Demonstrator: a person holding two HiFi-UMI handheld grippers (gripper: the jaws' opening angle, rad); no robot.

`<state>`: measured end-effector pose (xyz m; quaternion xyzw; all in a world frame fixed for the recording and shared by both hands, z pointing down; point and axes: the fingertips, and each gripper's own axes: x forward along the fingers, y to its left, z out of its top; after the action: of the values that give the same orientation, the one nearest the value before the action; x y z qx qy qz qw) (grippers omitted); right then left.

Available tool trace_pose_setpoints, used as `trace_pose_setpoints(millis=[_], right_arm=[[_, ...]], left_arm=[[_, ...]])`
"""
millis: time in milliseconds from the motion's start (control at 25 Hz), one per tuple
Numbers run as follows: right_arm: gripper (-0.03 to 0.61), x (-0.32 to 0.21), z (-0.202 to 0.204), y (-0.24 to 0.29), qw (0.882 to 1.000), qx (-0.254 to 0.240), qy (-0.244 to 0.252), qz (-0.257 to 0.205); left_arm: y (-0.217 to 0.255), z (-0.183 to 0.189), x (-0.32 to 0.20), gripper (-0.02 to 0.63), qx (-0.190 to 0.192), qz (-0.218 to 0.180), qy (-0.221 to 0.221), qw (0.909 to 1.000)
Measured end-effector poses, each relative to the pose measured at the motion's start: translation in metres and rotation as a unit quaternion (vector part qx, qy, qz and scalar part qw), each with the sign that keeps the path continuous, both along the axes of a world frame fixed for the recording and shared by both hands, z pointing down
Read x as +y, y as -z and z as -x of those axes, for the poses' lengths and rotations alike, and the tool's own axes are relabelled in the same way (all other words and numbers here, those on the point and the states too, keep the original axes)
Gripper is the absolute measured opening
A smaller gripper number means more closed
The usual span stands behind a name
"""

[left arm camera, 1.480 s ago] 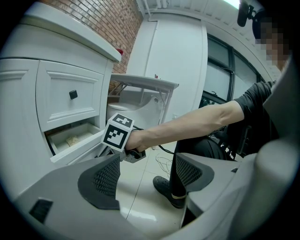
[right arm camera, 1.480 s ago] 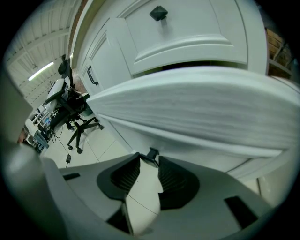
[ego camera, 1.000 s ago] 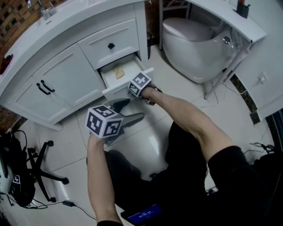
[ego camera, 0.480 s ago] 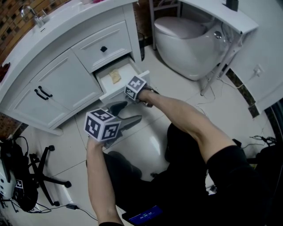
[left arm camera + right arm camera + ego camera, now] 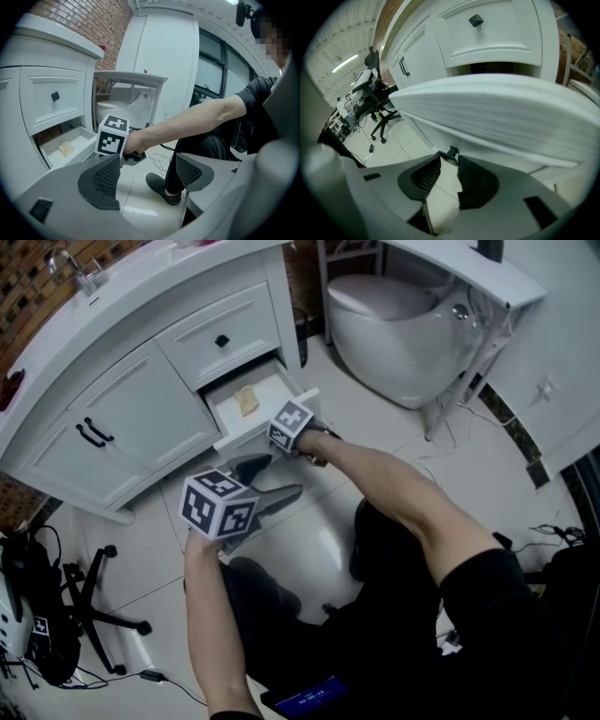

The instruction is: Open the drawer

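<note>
Sliding slightly further out than a second ago, the lower drawer (image 5: 270, 390) now stands well clear of the white vanity (image 5: 131, 418). We judge the task mostly done, with perhaps a last stretch of pull left. Our right gripper (image 5: 449, 158) has just been closing its jaws, which pinch the small black knob (image 5: 451, 152) on the drawer front at their very tips. Our left gripper (image 5: 147, 163) hangs idle over the tiled floor (image 5: 309, 540), jaws wide apart with nothing between them. A tan scrap (image 5: 247, 401) lies inside the drawer, and the upper drawer (image 5: 220, 329) above is shut. The toilet (image 5: 394, 324) stands clear to one side, an office chair (image 5: 89, 601) well off to the other. Only our own legs (image 5: 272, 615) and the left gripper, near the drawer front, could crowd the pull.
</note>
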<state>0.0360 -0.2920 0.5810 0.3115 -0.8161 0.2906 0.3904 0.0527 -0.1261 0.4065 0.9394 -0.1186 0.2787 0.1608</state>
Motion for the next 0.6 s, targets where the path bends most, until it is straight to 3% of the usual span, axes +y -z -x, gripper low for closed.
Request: trace_pose_setpoints(millis=[400, 600], right_arm=[[0.145, 0.004, -0.013, 0.005, 1.000, 0.017, -0.007, -0.014], [0.141, 0.016, -0.011, 0.028, 0.998, -0.053, -0.016, 0.012]], left_arm=[[0.004, 0.009, 0.002, 0.374, 0.005, -0.006, 0.012, 0.9999], [0.003, 0.020, -0.001, 0.374, 0.005, -0.004, 0.019, 0.9998]])
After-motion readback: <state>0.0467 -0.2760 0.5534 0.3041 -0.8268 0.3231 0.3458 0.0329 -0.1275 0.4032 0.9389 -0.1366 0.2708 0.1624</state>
